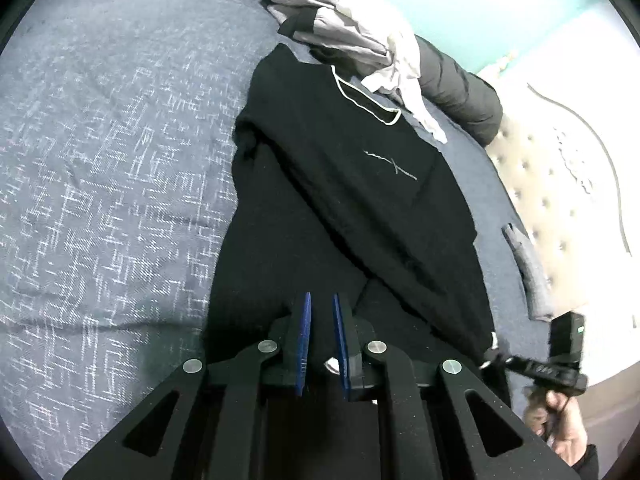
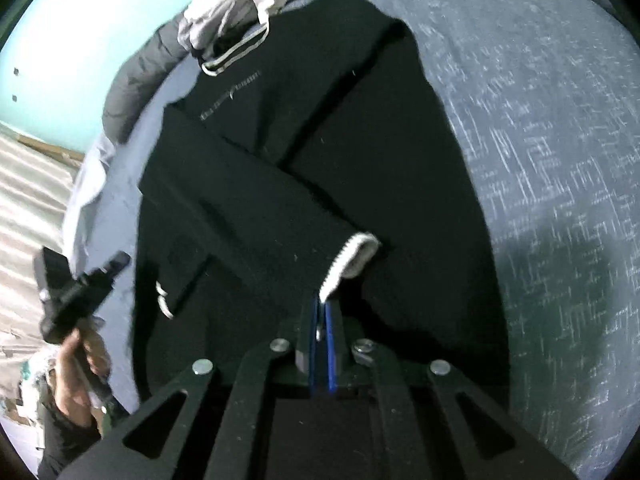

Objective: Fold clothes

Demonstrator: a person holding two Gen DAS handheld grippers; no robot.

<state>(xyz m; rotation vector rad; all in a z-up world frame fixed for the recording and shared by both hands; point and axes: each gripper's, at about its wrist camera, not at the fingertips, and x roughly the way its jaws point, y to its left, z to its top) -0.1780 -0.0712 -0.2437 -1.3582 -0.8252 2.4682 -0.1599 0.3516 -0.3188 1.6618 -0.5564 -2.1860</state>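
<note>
Your black sweater [image 1: 344,184] lies spread on the bed [image 1: 112,152], which wears a blue-grey cover flecked with white. Its white-trimmed collar [image 1: 366,100] points toward the far edge, where a heap of grey and white clothes [image 1: 340,28] touches it, with a dark rolled bundle [image 1: 460,92] just behind.

Your left tool [image 1: 321,322] hovers over the sweater's near hem; its blue pads [image 1: 305,344] stand apart with only dark cloth showing beyond the gap, and nothing is caught between them.

Your right tool [image 2: 322,320] is pressed together on the white ribbed cuff [image 2: 352,258] of one sleeve [image 2: 248,200]. That sleeve runs diagonally across the sweater's front, from the shoulder near the chest print [image 2: 230,94] down to the pads, with the cuff's edge pinched at the tips (the rest of the cuff stands open just beyond them). A second cuff [image 2: 162,300] shows near the sweater's left edge in the right wrist view, lying on the body.

Each camera catches the other tool: from the left wrist, your right hand [image 1: 568,428] grips its handle at the lower right; from the right wrist, your left hand [image 2: 80,368] shows blurred at the lower left.

A small grey cloth [image 1: 528,268] lies on the cover beside a tufted headboard [image 1: 552,184].
</note>
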